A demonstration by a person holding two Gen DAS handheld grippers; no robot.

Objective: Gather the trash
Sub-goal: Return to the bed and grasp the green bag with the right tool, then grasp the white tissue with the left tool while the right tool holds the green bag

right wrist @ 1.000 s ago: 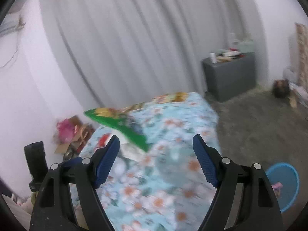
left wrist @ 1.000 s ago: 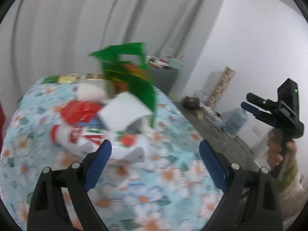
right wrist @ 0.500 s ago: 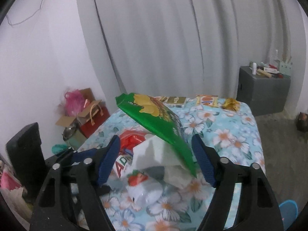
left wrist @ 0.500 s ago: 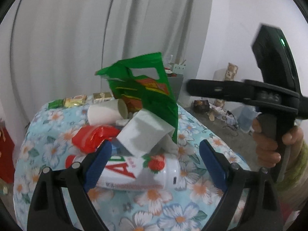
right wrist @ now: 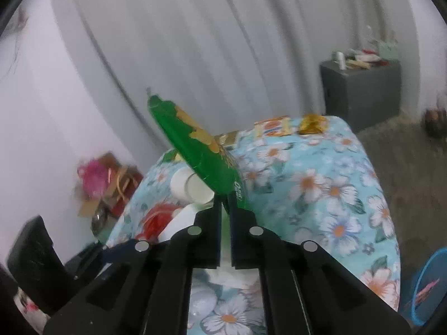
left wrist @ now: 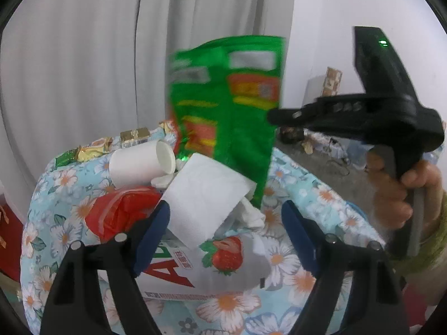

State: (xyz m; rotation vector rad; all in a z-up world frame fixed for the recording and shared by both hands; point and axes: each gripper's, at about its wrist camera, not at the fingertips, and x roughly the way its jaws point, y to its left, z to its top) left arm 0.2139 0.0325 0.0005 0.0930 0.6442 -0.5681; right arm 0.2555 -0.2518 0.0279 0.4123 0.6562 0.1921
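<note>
left of the green bag point(left wrist: 226, 117) we see a white cup point(left wrist: 139, 164) on its side and a red wrapper point(left wrist: 123, 212) on the floral cloth point(left wrist: 321, 198). our left gripper point(left wrist: 225, 231) is closing, with a white paper point(left wrist: 204, 198) and a strawberry bottle point(left wrist: 212, 265) between its blue pads, untouched. our right gripper point(right wrist: 225, 195) is clamped on the bag's lower edge, which stands tilted above the pile. right of the bag, a blue bin point(right wrist: 427, 284) sits on the floor.
</note>
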